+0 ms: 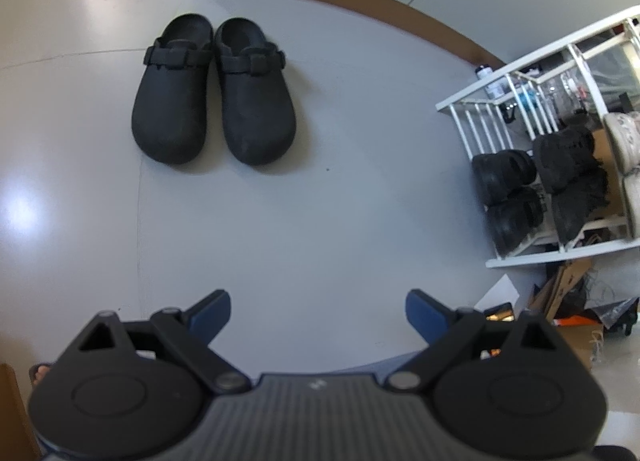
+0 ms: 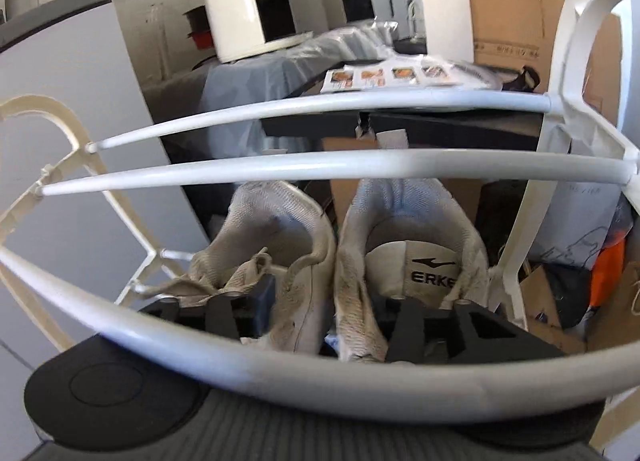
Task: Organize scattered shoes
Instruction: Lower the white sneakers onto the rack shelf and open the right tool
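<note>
Rack bar (image 2: 280, 365) hides right jaws.

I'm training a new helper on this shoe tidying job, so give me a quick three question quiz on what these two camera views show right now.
1. True or false: the pair of black clogs is already on the white shoe rack.
2. Multiple choice: the left gripper is A) shut on a clog, B) open above bare floor, C) inside the rack.
3. Fill in: each finger of the right gripper reaches into one of the two white ______.

Key
1. False: they sit side by side on the floor.
2. B.
3. Sneakers: the pair rests on the rack, the jaws parted with the inner sides of both shoes between them.
</note>
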The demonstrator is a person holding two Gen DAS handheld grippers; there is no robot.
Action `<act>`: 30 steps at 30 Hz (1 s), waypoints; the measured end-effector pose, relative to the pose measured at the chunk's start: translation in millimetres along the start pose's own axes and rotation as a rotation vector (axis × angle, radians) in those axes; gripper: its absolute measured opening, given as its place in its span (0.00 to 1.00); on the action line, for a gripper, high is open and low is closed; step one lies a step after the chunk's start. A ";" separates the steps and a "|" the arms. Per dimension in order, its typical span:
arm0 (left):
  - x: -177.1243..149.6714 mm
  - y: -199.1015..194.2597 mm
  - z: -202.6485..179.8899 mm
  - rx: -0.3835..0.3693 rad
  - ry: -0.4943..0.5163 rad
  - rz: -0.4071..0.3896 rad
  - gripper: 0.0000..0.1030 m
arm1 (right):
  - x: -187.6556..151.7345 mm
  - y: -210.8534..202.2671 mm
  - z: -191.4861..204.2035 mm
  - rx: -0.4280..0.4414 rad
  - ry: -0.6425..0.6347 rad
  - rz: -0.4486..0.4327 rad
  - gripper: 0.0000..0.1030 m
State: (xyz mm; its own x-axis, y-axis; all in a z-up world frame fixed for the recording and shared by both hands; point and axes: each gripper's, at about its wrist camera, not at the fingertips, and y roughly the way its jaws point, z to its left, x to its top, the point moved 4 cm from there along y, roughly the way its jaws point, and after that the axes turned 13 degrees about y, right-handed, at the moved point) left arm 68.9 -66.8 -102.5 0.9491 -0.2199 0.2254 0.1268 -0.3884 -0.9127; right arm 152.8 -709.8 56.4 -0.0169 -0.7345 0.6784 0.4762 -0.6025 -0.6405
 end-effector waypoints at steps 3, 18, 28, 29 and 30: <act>-3.4 -7.4 -1.5 -0.008 0.004 -0.019 0.93 | -0.7 -4.4 -1.1 0.024 0.004 0.014 0.53; -5.4 -0.8 9.7 -0.009 -0.019 0.012 0.93 | -30.7 -12.1 -7.1 0.116 -0.166 -0.278 0.80; -2.6 10.4 3.2 -0.009 -0.004 0.037 0.93 | -27.0 1.4 5.2 0.053 -0.228 -0.262 0.88; -2.2 10.7 2.6 -0.009 -0.003 0.036 0.93 | -27.5 0.6 4.3 0.051 -0.231 -0.260 0.88; -2.1 10.8 2.0 -0.008 -0.002 0.036 0.93 | -27.0 0.8 3.0 0.050 -0.224 -0.248 0.88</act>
State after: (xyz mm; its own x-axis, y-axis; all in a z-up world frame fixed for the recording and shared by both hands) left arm 68.8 -68.8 -113.5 0.9537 -0.2315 0.1919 0.0904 -0.3879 -0.9173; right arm 156.3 -689.5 38.7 0.0536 -0.4775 0.8770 0.5241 -0.7341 -0.4317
